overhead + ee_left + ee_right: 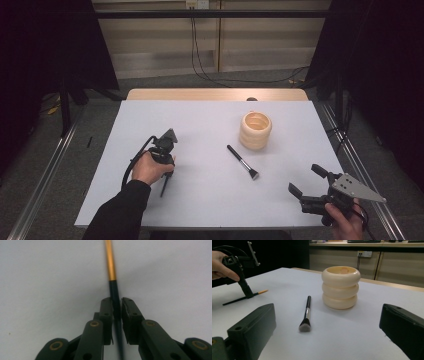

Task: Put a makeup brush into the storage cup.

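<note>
Left claw (166,176) is down on the white table (210,200), nose to the surface, and its jaws are pinched onto a thin brush (164,187) that lies flat there at the left side of the table. From the high view that brush is just a dark sliver poking out below the hand toward the near edge. The left gripper view tells more: the two black pads (106,315) sit tight against the dark handle of the thin brush (115,293), one on each side, and beyond them the handle turns to a bright orange-gold stretch running away up the picture. The right gripper view adds the side-on look: the left claw (249,294) stands steeply on the brush, the orange tip (263,292) sticking out one side and the dark end out the other, both low on the table.

Right claw (305,180) hangs at the near right corner, jaws spread wide, nothing between them. Its own view looks across the table at a black makeup brush (306,313) with a silver collar, bristles toward the camera, and just beside it a cream ribbed holder (340,287), upright, of three stacked rings. The high view shows the holder's open mouth (255,122).
</note>
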`<state>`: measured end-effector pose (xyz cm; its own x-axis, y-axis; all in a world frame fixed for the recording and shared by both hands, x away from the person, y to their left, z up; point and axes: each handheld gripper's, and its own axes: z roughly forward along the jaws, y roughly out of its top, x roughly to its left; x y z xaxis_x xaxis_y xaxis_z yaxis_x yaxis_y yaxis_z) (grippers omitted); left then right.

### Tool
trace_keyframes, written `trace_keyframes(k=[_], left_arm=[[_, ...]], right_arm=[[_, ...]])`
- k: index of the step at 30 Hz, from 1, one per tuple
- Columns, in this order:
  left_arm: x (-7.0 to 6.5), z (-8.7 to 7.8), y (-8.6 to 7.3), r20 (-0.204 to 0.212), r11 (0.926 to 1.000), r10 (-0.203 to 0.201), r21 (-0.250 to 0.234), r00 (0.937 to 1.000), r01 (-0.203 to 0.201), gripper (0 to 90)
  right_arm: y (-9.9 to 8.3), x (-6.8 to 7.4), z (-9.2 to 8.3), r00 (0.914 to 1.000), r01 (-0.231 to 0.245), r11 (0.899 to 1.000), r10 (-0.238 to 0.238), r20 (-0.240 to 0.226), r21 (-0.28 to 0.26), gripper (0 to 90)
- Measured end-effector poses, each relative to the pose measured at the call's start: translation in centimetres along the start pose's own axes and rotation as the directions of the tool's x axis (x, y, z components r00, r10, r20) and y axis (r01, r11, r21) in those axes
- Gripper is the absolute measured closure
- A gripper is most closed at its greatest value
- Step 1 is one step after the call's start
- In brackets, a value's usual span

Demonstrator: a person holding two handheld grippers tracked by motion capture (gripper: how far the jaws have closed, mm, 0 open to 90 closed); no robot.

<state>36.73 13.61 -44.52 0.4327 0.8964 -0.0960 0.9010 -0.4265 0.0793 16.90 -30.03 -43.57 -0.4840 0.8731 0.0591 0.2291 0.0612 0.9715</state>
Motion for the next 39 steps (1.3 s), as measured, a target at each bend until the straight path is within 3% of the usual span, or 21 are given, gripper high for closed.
trace_keyframes(k=[7,13,16,22,26,29,31,33,34,35,36,37,38,39], left_arm=[[0.2,0.0,0.0,0.007,0.9995,0.032,-0.001,0.9995,-0.032,83.8],[1.1,-0.3,-0.3,0.075,0.9996,0.01,-0.029,0.9971,-0.008,84.0],[1.4,-0.4,-0.4,0.09,0.9994,0.021,-0.03,0.9957,-0.018,84.0],[1.5,-0.6,-0.8,0.103,0.998,0.027,-0.06,0.9943,-0.021,84.0],[1.7,-1.2,-1.2,0.113,0.9939,0.029,-0.109,0.9932,-0.017,84.0],[1.9,-1.8,-1.5,0.125,0.9881,0.038,-0.153,0.9914,-0.019,84.1],[2.0,-2.2,-1.8,0.14,0.9768,0.051,-0.213,0.9888,-0.02,84.1],[2.1,-2.7,-2.1,0.15,0.9701,0.056,-0.242,0.987,-0.018,84.1],[2.1,-2.7,-2.1,0.15,0.9701,0.056,-0.242,0.987,-0.018,84.1],[2.2,-3.1,-2.3,0.158,0.958,0.062,-0.286,0.9854,-0.014,84.1],[2.2,-3.4,-2.5,0.158,0.9534,0.065,-0.301,0.9852,-0.015,84.1],[2.2,-3.4,-2.5,0.158,0.9534,0.065,-0.301,0.9852,-0.015,84.1],[2.3,-3.8,-2.8,0.16,0.9407,0.083,-0.338,0.9836,-0.024,84.1],[2.3,-3.8,-2.8,0.16,0.9407,0.083,-0.338,0.9836,-0.024,84.1]], right_arm=[[0.0,0.0,0.0,1.0,-0.001,1.0,0.001,0.001,0.003,0.2],[0.0,0.0,0.0,1.0,-0.003,1.0,0.003,0.002,0.007,0.2],[0.0,0.0,0.0,1.0,-0.005,1.0,0.005,0.002,0.011,0.2],[0.0,0.0,0.1,1.0,-0.006,1.0,0.007,-0.005,0.014,0.2],[0.0,0.0,0.1,1.0,-0.005,1.0,0.005,-0.003,0.012,0.2],[0.0,-0.1,0.1,1.0,-0.005,1.0,0.005,0.0,0.01,0.2],[0.0,0.0,0.1,1.0,-0.006,1.0,0.006,-0.004,0.013,0.2],[0.0,0.0,0.1,1.0,-0.006,1.0,0.006,-0.003,0.014,0.2],[0.0,0.0,0.1,1.0,-0.006,1.0,0.006,-0.003,0.014,0.2],[0.0,0.0,0.1,1.0,-0.007,1.0,0.007,-0.004,0.014,0.2],[0.0,0.0,0.1,1.0,-0.005,1.0,0.005,0.002,0.011,0.2],[0.0,0.0,0.1,1.0,-0.005,1.0,0.005,0.0,0.011,0.2],[0.0,0.0,0.1,1.0,-0.005,1.0,0.005,0.0,0.01,0.2],[0.0,0.0,0.1,1.0,-0.004,1.0,0.004,-0.001,0.011,0.2]])
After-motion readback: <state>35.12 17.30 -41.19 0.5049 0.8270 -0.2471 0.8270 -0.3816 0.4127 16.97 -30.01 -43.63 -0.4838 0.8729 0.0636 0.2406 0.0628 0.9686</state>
